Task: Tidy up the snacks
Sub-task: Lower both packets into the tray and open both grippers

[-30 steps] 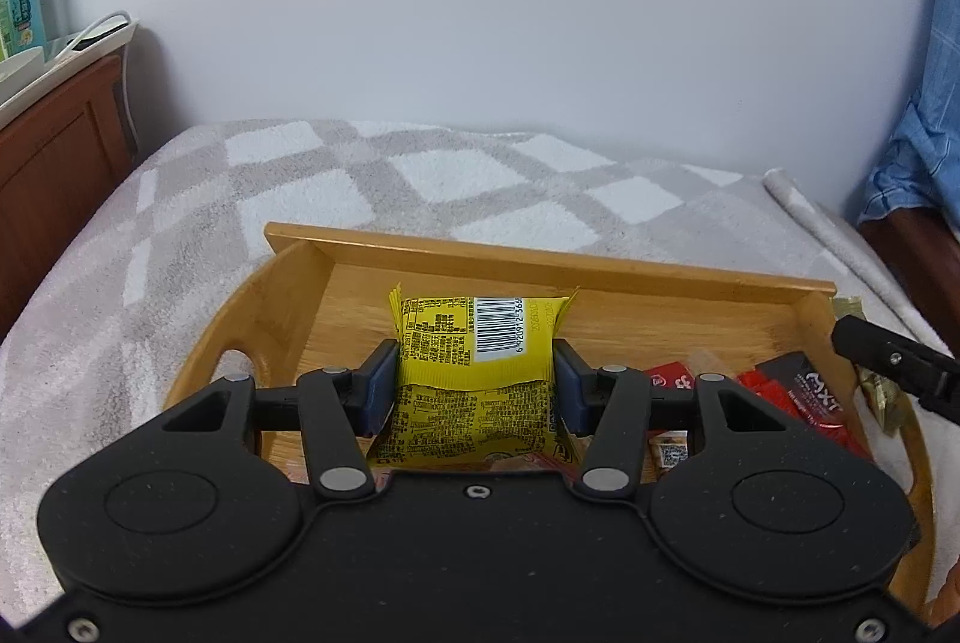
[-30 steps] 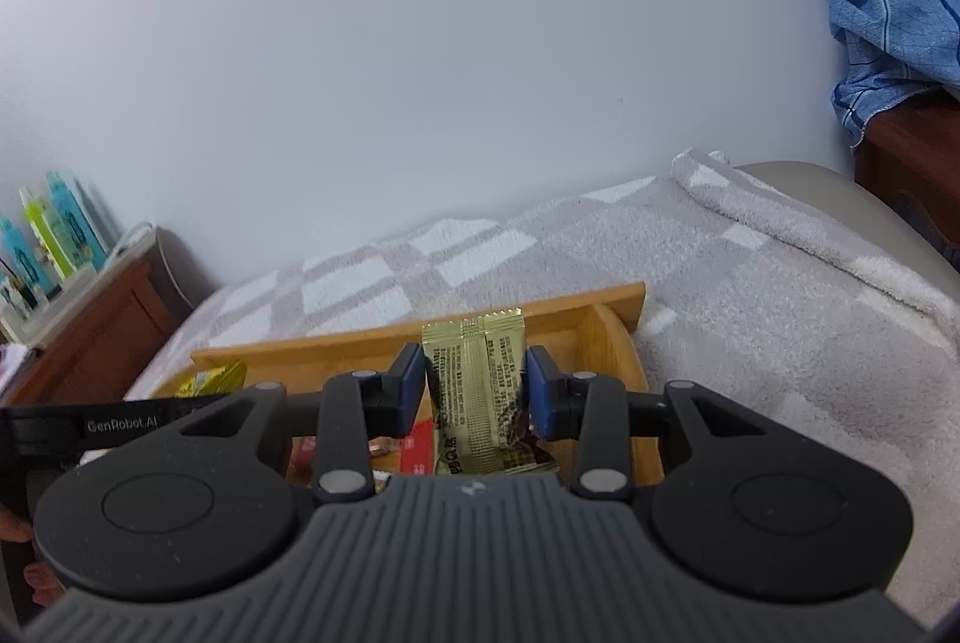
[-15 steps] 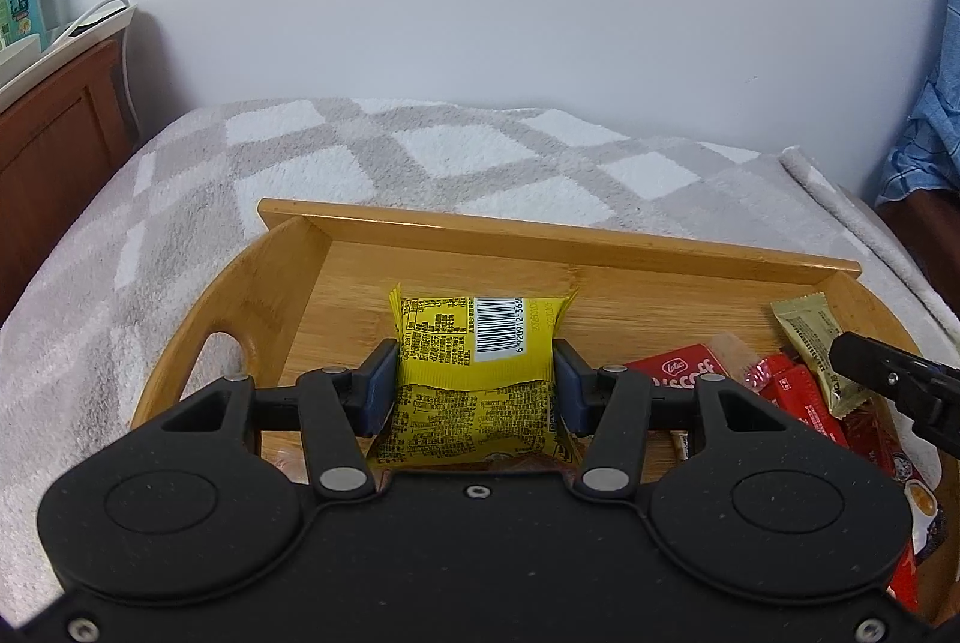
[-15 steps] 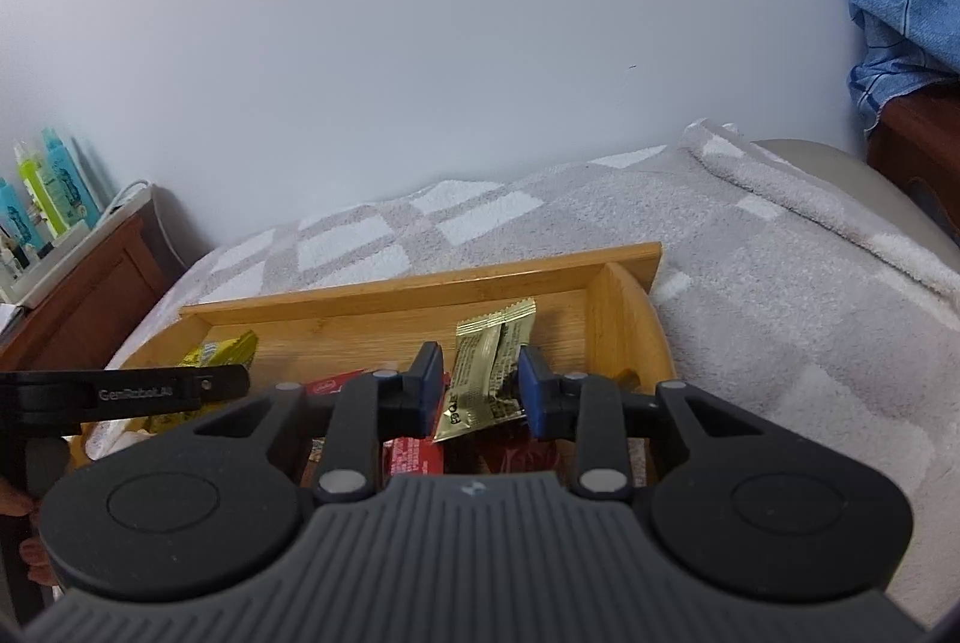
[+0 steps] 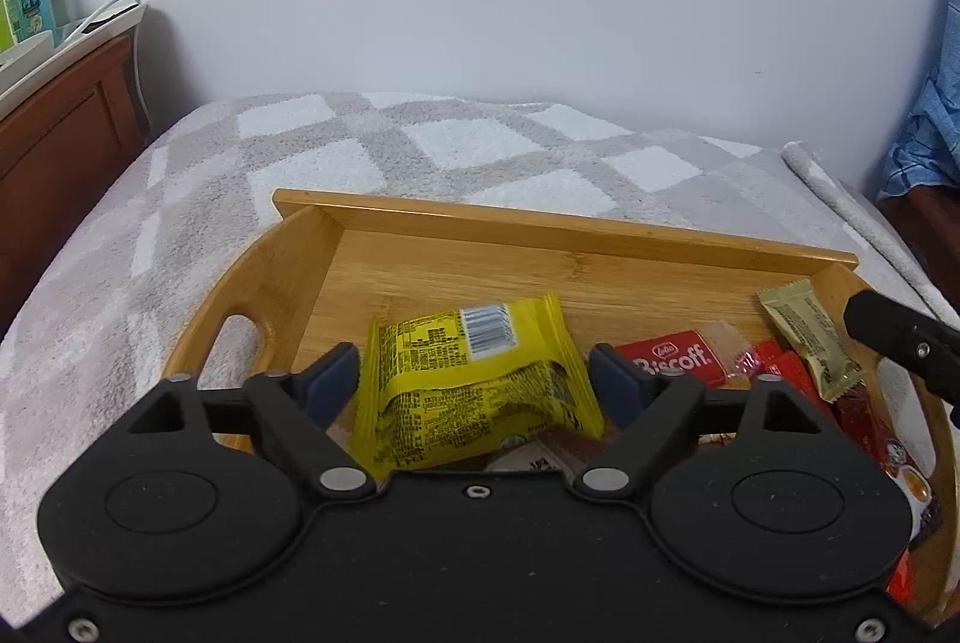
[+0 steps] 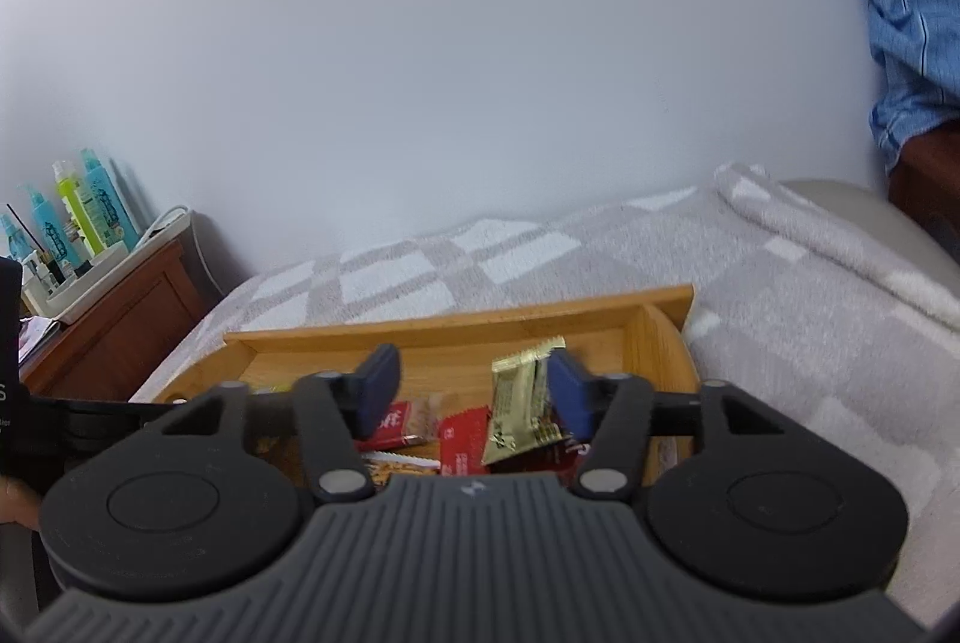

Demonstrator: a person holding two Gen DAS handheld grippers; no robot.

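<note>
Snacks released into the wooden tray, both jaws spread

Left wrist view: the yellow snack packet [image 5: 474,379] lies tilted between the jaws of the left gripper [image 5: 474,382], whose jaws stand wide with a gap on each side of it, so nothing grips it. It looks to rest on the floor of the wooden tray [image 5: 540,223], likely set there to join the red Biscoff packet [image 5: 672,358] just right of the jaws. The gripper points forward and down over the tray's near edge.

Right wrist view: the right gripper [image 6: 474,391] also has its jaws wide. The gold wrapper [image 6: 519,403] leans close against the right jaw; whether they touch cannot be told. It sits atop red packets [image 6: 462,439] in the tray, which rests on the checked blanket [image 6: 780,343].
</note>
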